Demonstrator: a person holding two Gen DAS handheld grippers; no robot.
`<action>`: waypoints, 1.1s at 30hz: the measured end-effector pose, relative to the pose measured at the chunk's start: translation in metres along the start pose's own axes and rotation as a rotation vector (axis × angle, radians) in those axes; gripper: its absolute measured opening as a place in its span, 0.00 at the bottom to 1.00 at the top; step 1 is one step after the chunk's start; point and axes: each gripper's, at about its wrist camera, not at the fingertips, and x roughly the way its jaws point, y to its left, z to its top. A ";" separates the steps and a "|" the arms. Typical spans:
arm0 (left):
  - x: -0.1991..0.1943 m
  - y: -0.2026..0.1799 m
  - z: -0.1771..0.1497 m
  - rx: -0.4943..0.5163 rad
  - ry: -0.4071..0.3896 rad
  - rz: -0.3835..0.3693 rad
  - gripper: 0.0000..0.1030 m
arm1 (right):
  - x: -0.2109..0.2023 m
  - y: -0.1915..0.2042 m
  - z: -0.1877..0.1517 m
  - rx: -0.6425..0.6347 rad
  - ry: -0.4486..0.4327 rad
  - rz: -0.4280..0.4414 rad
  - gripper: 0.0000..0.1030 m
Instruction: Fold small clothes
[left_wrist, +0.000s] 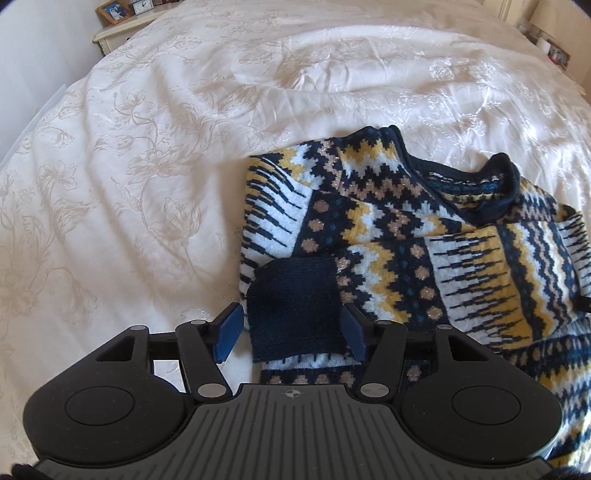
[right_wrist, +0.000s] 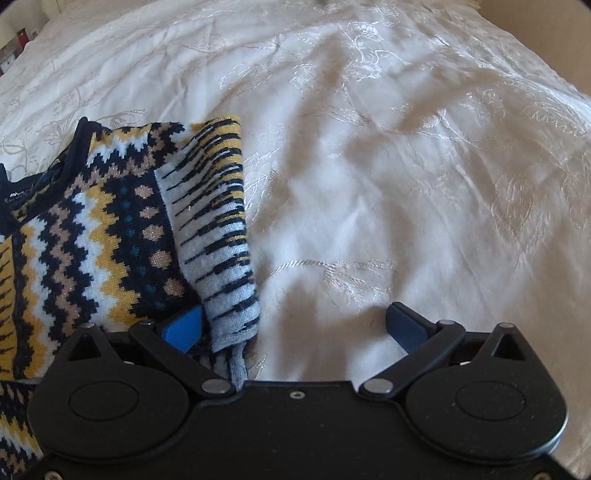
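Left gripper angled steeply down, fingers partly apart, navy cuff loose between them, right gripper likewise, fingers wide, empty, one patterned sweater on bed, at three o'clock of left view.

A bed carries everything here; its cover is a cream-white bedspread with a faint woven pattern of flowers and leaves, shinier where the light strikes it; the cloth is rumpled into soft folds and shallow creases across its whole width. Directly on it lies a knitted sweater, patterned in navy, white, mustard yellow and tan zigzags and dots; its navy collar points toward the far end of the bed; a sleeve is folded across the body, its plain navy cuff lying on top; the other patterned sleeve lies folded along the sweater's edge, beside bare bedspread.
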 end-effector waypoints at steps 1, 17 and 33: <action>0.000 0.004 -0.001 -0.013 0.001 0.010 0.55 | -0.001 0.002 0.000 -0.018 -0.008 -0.007 1.00; 0.026 0.075 0.004 -0.250 0.027 0.179 0.57 | 0.001 0.000 -0.002 0.016 -0.019 -0.001 1.00; 0.040 0.030 0.017 0.004 -0.049 0.193 0.65 | 0.004 0.000 -0.001 0.035 -0.008 0.001 1.00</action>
